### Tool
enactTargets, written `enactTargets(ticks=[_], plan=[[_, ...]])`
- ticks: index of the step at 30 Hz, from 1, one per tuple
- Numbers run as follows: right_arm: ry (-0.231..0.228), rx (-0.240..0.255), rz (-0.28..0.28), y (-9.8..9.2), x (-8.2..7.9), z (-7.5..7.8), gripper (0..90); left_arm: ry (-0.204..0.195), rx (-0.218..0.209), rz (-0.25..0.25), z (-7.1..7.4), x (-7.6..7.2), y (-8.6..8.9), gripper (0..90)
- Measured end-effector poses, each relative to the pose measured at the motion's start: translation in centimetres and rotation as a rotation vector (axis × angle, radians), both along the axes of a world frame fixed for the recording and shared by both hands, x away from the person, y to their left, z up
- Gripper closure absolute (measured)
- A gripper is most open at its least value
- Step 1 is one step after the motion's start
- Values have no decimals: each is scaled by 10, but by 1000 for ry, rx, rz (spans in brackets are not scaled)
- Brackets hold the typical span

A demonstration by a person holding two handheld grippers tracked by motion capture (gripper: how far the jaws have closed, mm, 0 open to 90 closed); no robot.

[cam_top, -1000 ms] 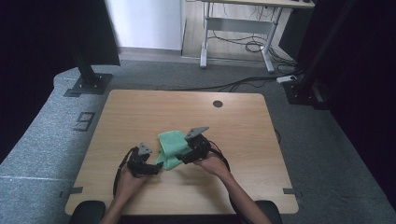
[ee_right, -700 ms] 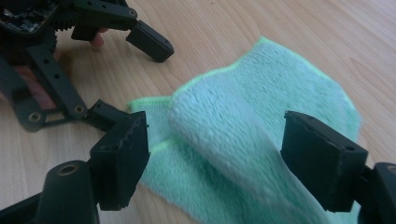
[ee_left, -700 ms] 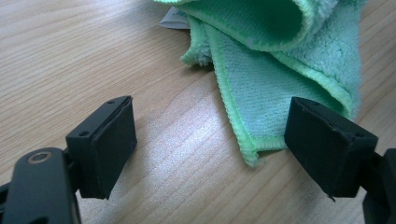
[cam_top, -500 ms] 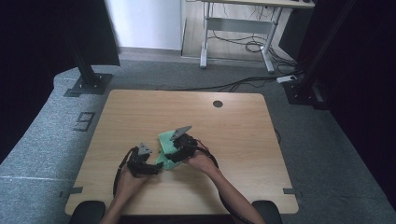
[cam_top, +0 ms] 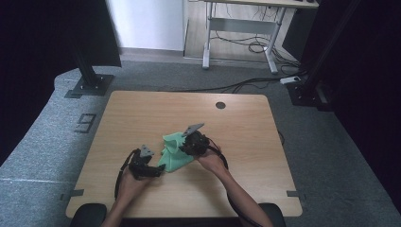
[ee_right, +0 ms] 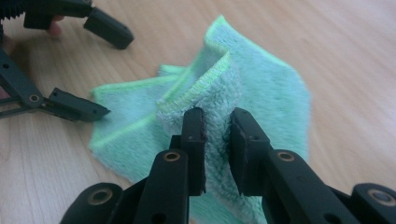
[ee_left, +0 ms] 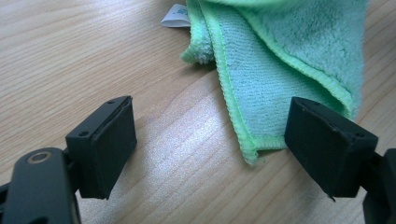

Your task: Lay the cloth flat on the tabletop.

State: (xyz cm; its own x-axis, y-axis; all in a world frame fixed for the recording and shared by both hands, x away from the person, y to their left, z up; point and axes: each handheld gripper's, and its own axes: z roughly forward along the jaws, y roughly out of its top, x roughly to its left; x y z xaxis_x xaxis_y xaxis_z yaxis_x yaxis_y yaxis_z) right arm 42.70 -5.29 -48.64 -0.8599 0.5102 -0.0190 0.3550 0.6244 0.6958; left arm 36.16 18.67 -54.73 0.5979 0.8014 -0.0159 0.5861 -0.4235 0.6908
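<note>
— Two tools are seen at the bench [cam_top: 142, 109]; how is each one set?

— The left tool [ee_left: 210, 144] is held released, its jaws spread wide and low over the wood, with nothing pinched between them. One near corner of the green cloth [ee_left: 280, 70] is lying just beside its right-hand jaw. The right tool [ee_right: 217, 140] is clenched on a raised fold of that cloth; its jaws have just been closing, and the pile is squeezed between the two pads.

— Where is the cloth found?

— It is spread on the bench near the person's edge, between the two tools, as shown in the high view [cam_top: 172, 151]. Most of it is lying flat in loose layers, while the pinched fold is lifted into a peak with a stitched hem along its top. A small white tag [ee_left: 176, 14] is seen at the cloth's far edge.
</note>
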Motion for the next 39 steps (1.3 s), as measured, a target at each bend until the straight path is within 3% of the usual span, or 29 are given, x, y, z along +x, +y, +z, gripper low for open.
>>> enactTargets(ticks=[5,8,14,17,20,21,25,30,32,36,39], plan=[[-16,16,-47,-20,2,8,758,0,0,0,0,0,0,164],[-16,33,-95,-43,7,13,764,0,0,0,0,0,0,164],[-8,36,-167,-70,13,12,769,-1,0,0,0,0,0,164],[19,49,-223,-90,20,3,768,0,-1,1,0,0,0,164],[34,44,-241,-98,24,-6,761,0,-1,1,0,0,0,164],[61,36,-261,-104,27,-16,752,0,0,0,0,0,0,164],[99,10,-277,-111,30,-34,725,0,0,1,0,0,0,164],[102,-14,-291,-114,28,-38,619,0,0,1,0,0,0,164],[73,-9,-295,-117,27,-29,543,0,-1,1,0,0,0,164],[47,17,-292,-118,26,-13,529,0,-1,1,0,0,0,164],[53,44,-275,-112,28,-6,529,0,-1,1,0,0,0,164]])
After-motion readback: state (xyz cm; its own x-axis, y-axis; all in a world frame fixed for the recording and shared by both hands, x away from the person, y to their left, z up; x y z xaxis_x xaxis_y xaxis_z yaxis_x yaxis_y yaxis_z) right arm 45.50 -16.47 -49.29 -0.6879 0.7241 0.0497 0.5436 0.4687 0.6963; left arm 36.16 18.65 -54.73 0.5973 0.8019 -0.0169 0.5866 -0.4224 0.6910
